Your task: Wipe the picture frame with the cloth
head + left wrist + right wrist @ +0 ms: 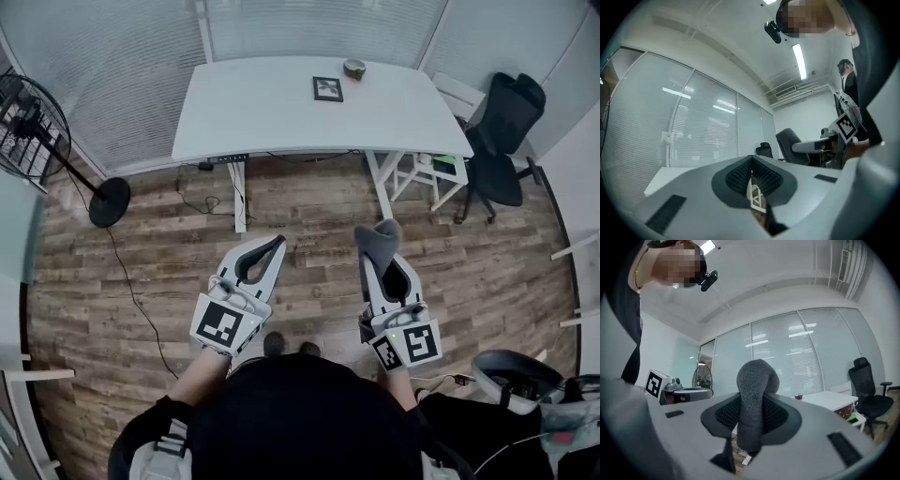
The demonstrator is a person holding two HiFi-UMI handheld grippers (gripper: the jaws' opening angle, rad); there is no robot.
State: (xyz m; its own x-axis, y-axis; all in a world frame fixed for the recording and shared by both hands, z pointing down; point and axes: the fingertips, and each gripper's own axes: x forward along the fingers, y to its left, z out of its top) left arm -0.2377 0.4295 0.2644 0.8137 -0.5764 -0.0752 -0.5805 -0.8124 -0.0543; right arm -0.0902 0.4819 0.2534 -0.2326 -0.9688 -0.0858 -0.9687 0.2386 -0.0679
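Observation:
A small dark picture frame (328, 89) lies flat on the far side of the white table (272, 117). My right gripper (378, 246) is shut on a grey cloth (379, 239), which bulges out past the jaw tips (756, 399). My left gripper (278, 244) is shut with nothing between its jaws (751, 174). Both grippers are held level over the wooden floor, well short of the table and apart from each other.
A small round dish (354, 67) sits by the frame. A black office chair (502, 141) and a white stool (427, 173) stand right of the table. A floor fan (37, 131) stands at left with cables across the wooden floor (187, 253).

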